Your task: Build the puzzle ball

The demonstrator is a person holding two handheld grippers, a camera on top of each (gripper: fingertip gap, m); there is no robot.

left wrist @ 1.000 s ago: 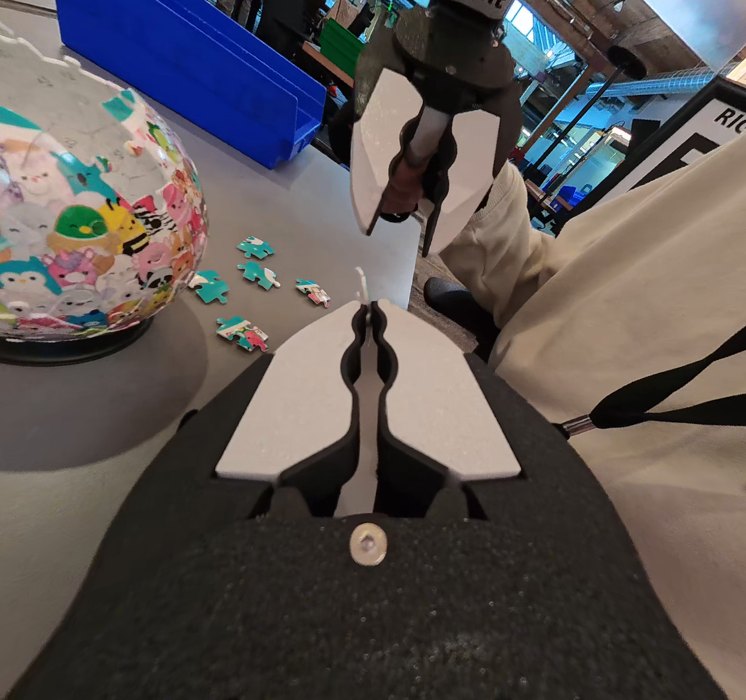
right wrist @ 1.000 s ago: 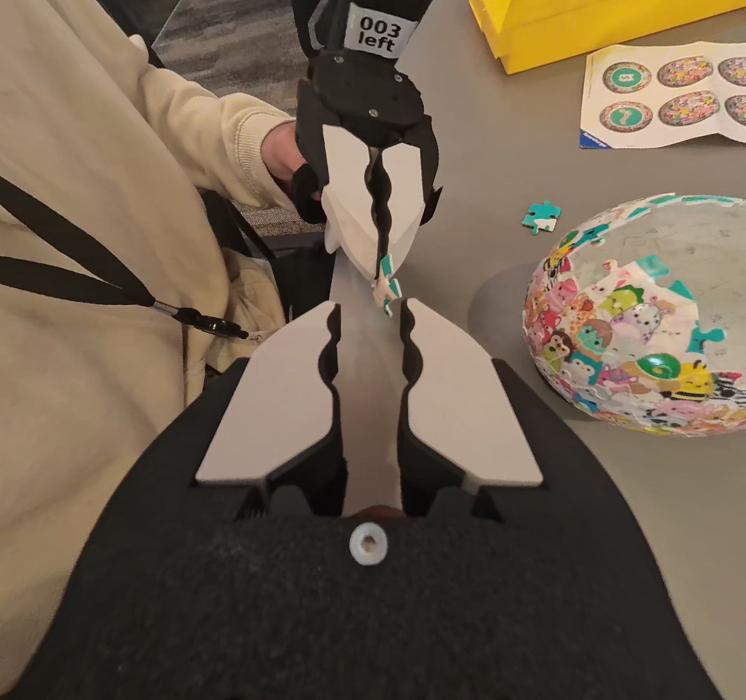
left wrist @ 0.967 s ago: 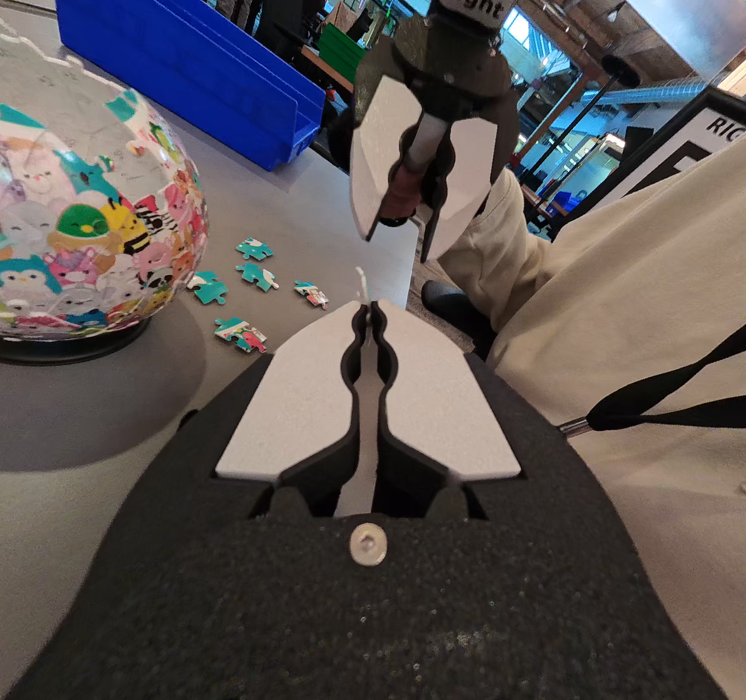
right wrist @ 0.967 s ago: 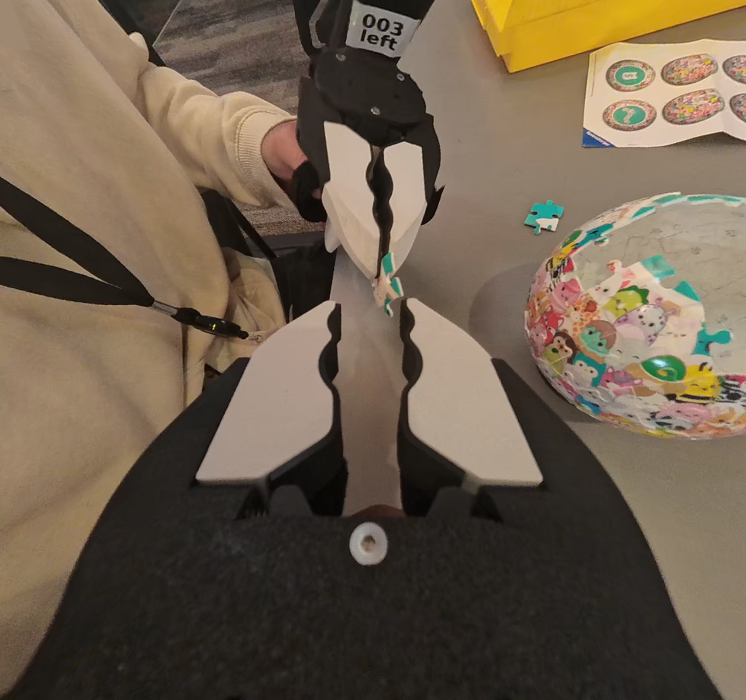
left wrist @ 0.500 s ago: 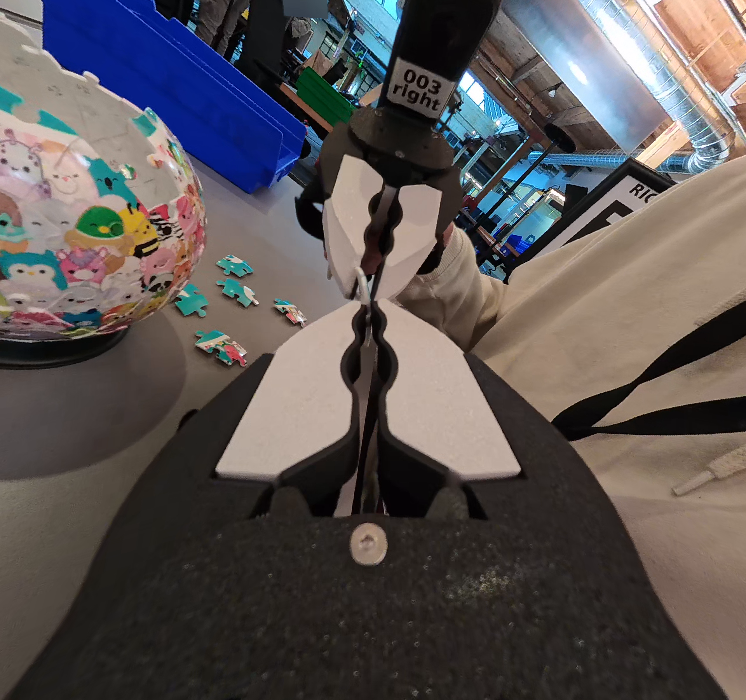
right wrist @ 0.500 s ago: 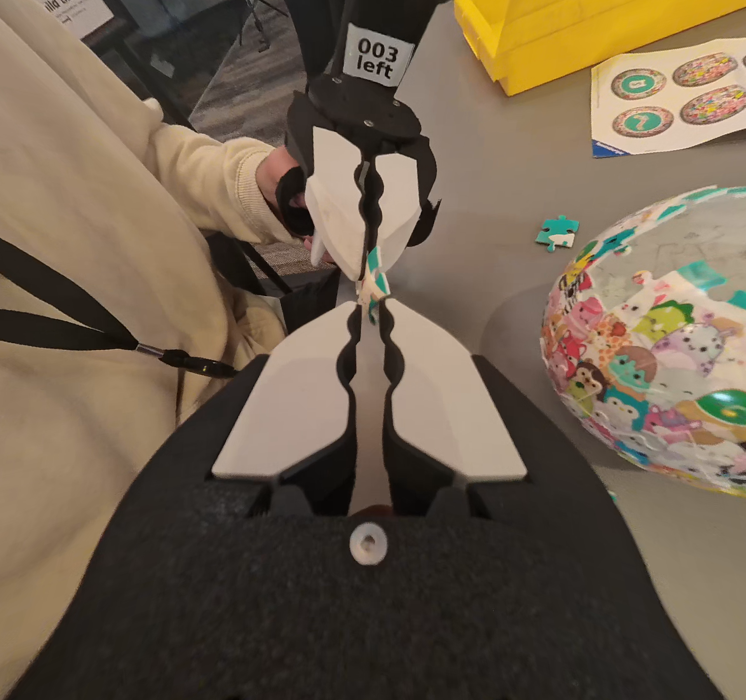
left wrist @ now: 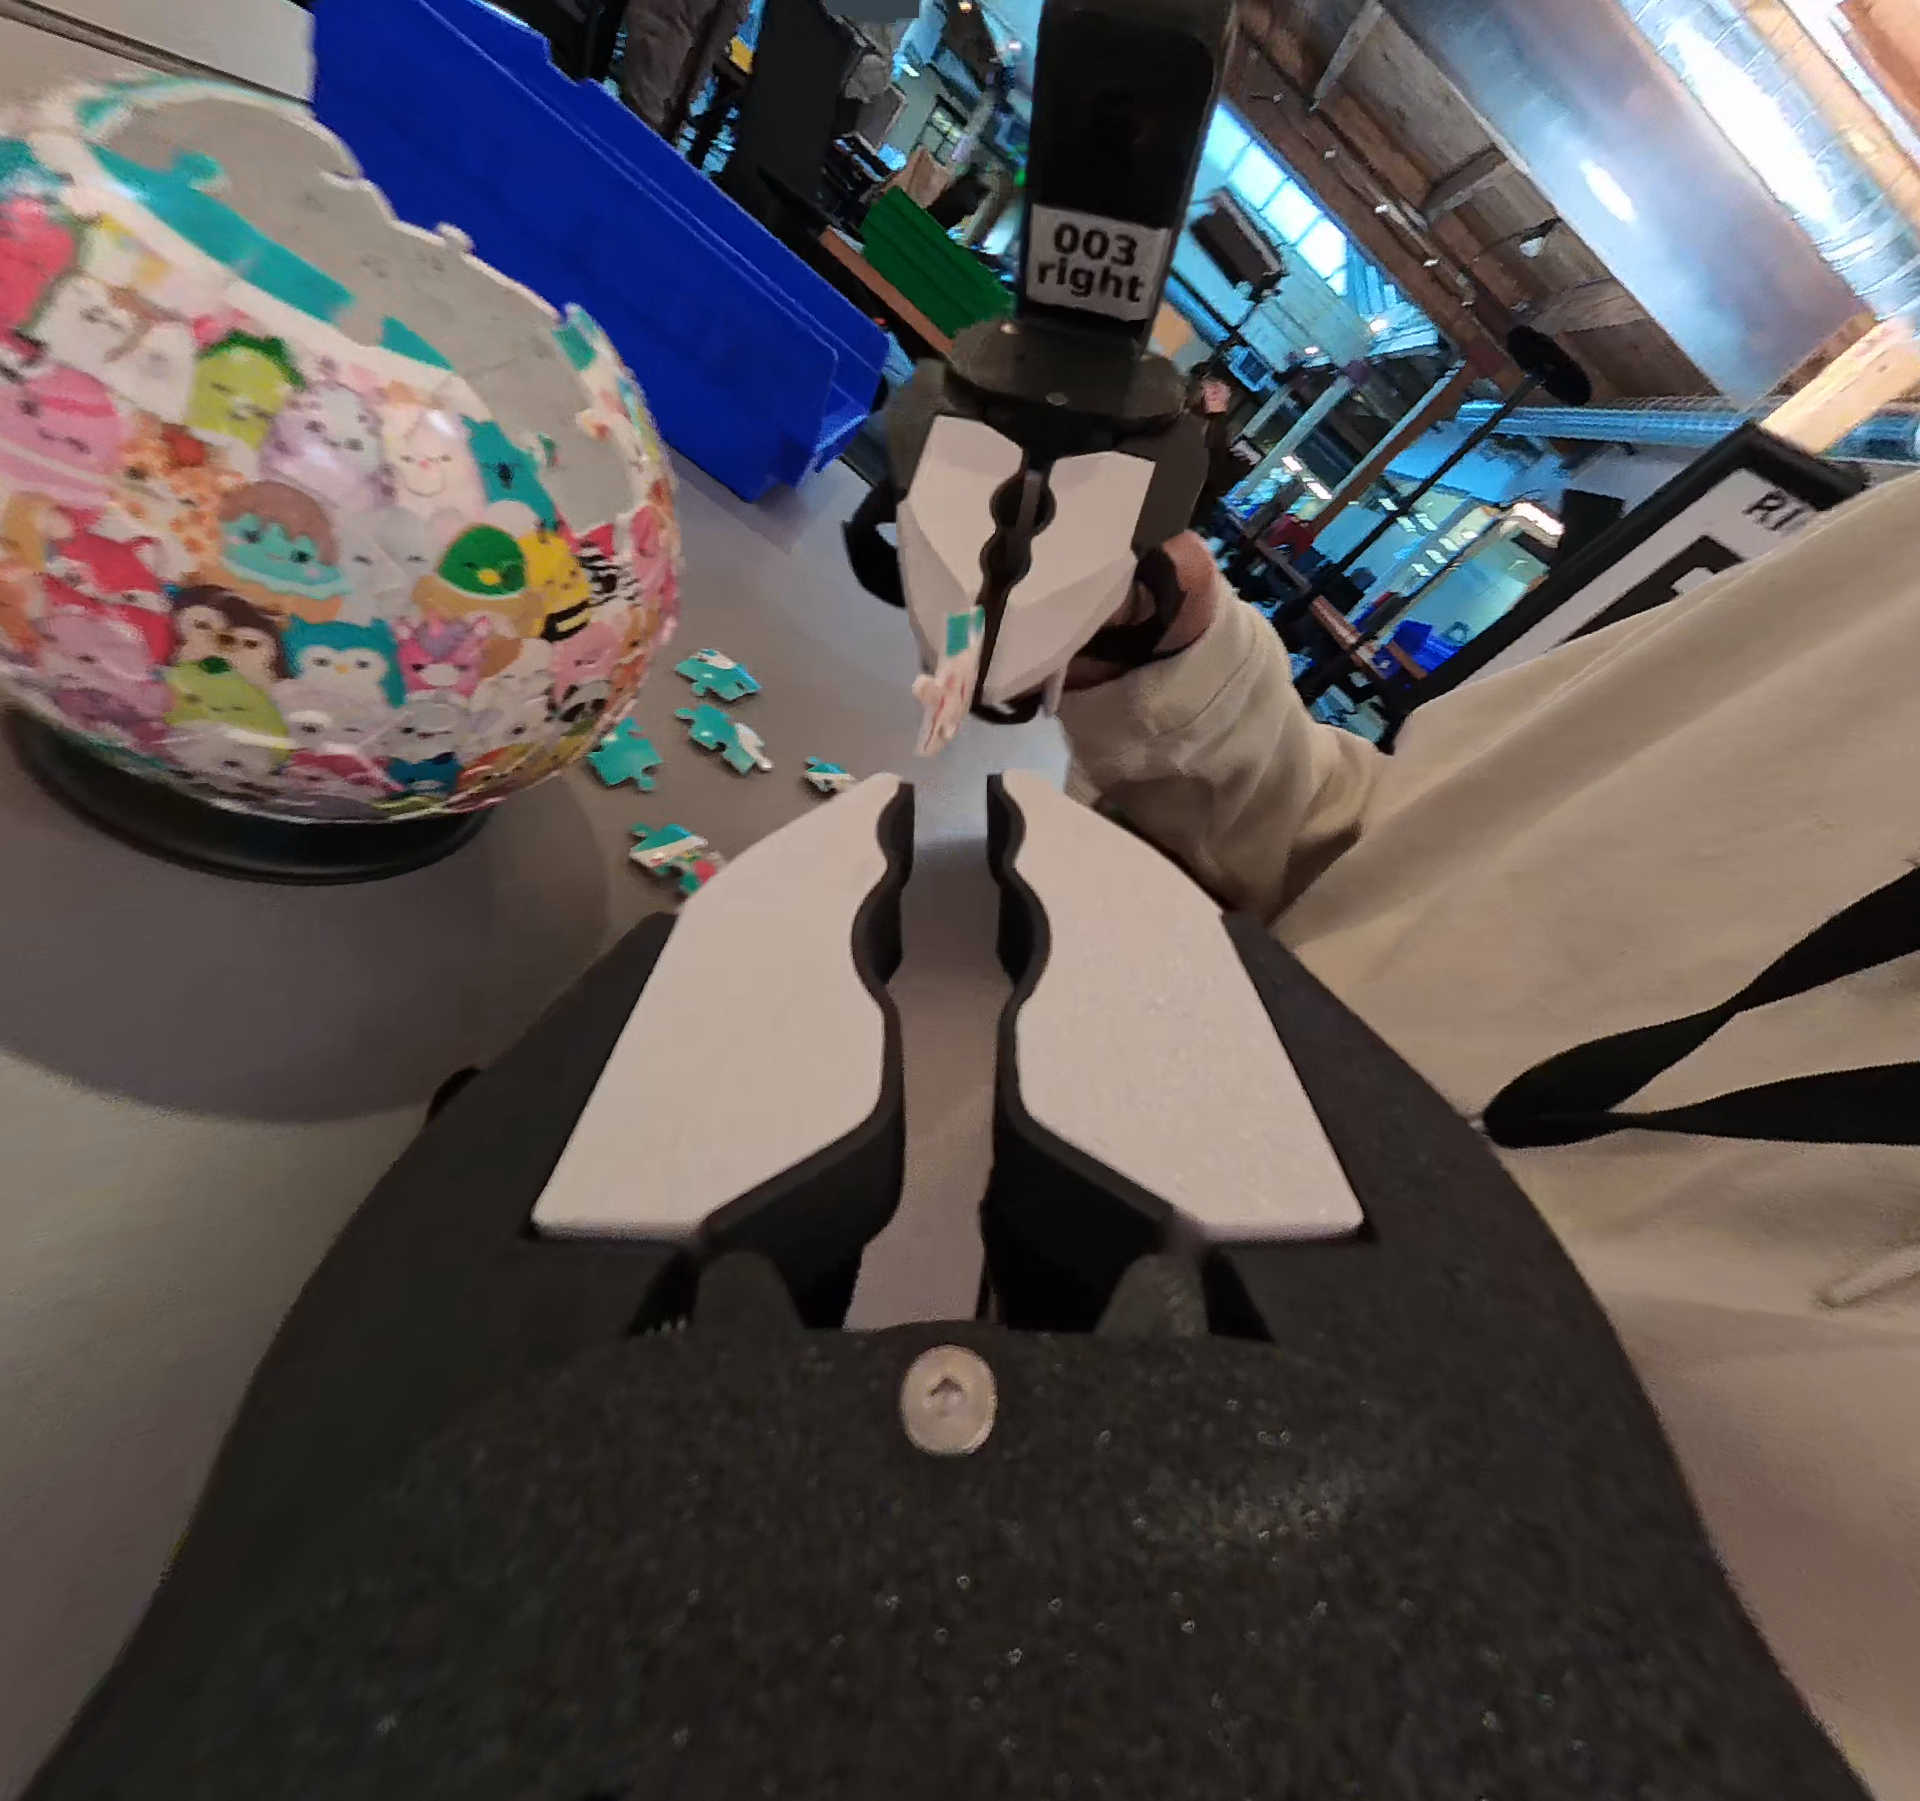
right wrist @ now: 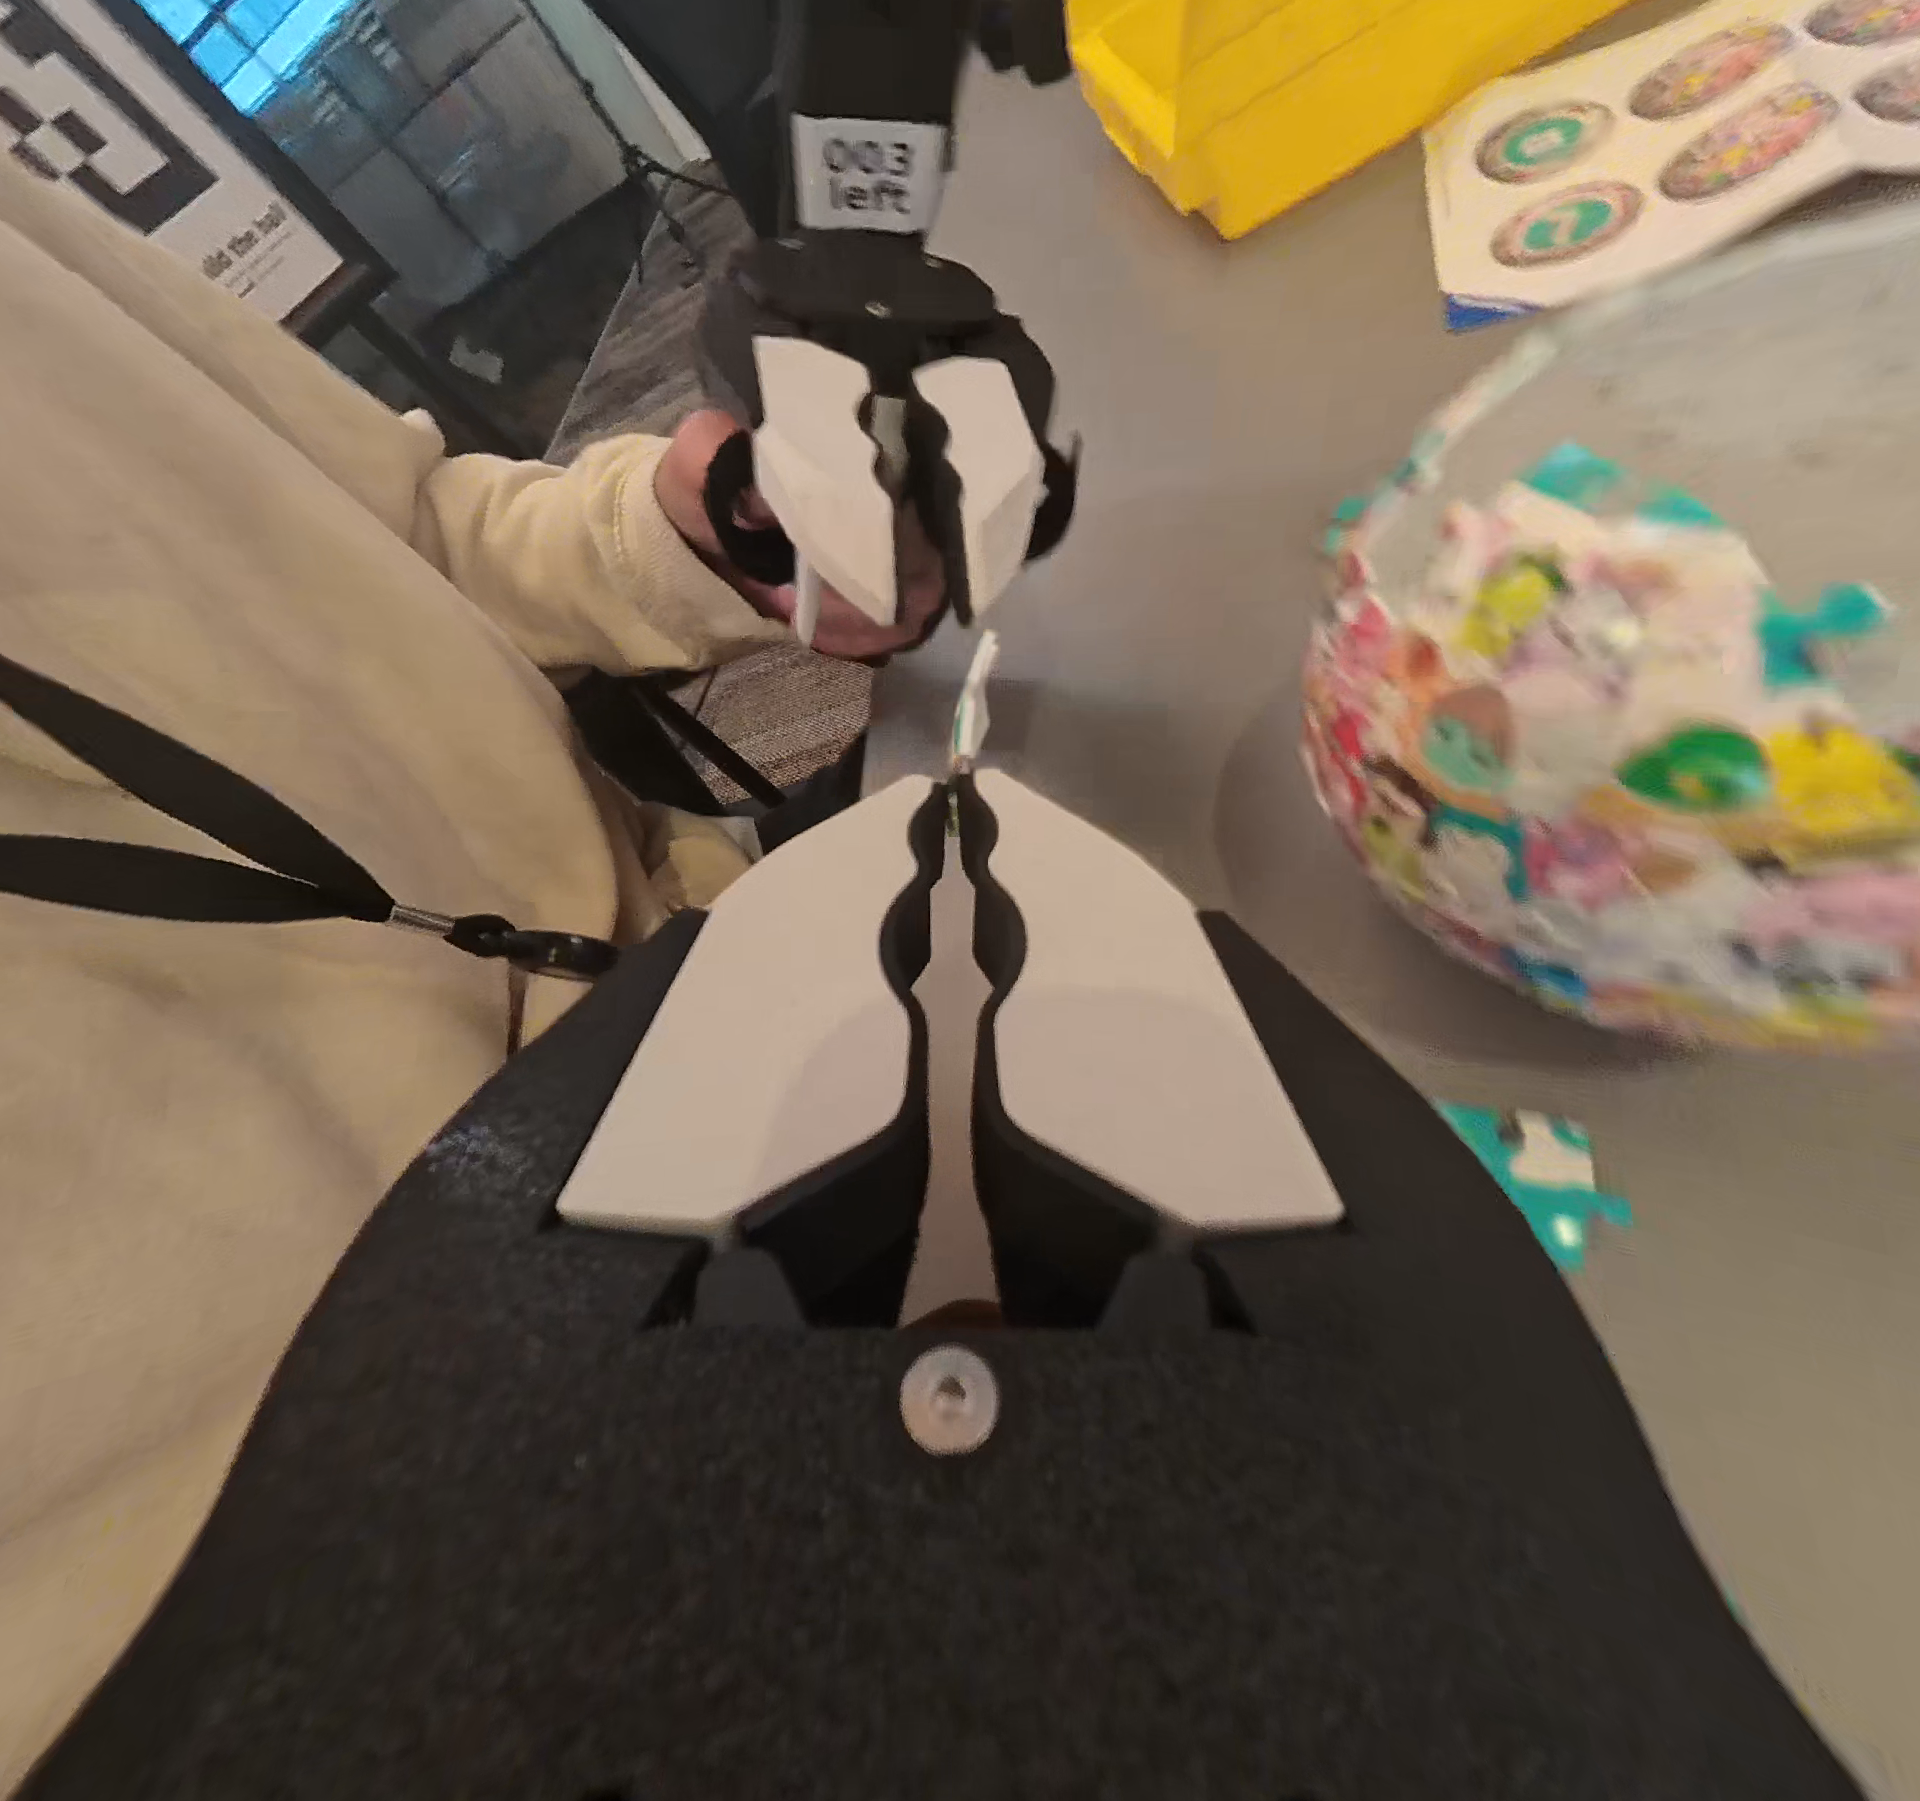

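Note:
The half-built puzzle ball [left wrist: 291, 546], covered in colourful cartoon animals and open at the top, sits on a black stand [left wrist: 239, 847] at the left; it also shows blurred in the right wrist view [right wrist: 1610, 712]. My right gripper [right wrist: 961, 780] is shut on a teal-and-white puzzle piece [right wrist: 971, 702] held edge-on in the air. In the left wrist view that gripper [left wrist: 987, 702] faces me with the piece [left wrist: 951, 681] at its tips. My left gripper [left wrist: 948, 785] is open and empty, just short of the piece; it shows in the right wrist view [right wrist: 894, 619].
Several loose teal pieces [left wrist: 717, 681] lie on the grey table [left wrist: 208, 1024] beside the ball, one near my right gripper [right wrist: 1527, 1190]. A blue bin [left wrist: 582, 224] stands behind the ball. A yellow bin [right wrist: 1351, 37] and a picture sheet [right wrist: 1662, 120] lie beyond. The person's cream sweater [left wrist: 1558, 816] is close. Spacing between my two grippers at the tips: around 5 centimetres.
The piece has passed from my left gripper to my right. The right gripper shut on it, the left opened and the two drew apart. Both views swung toward the ball.

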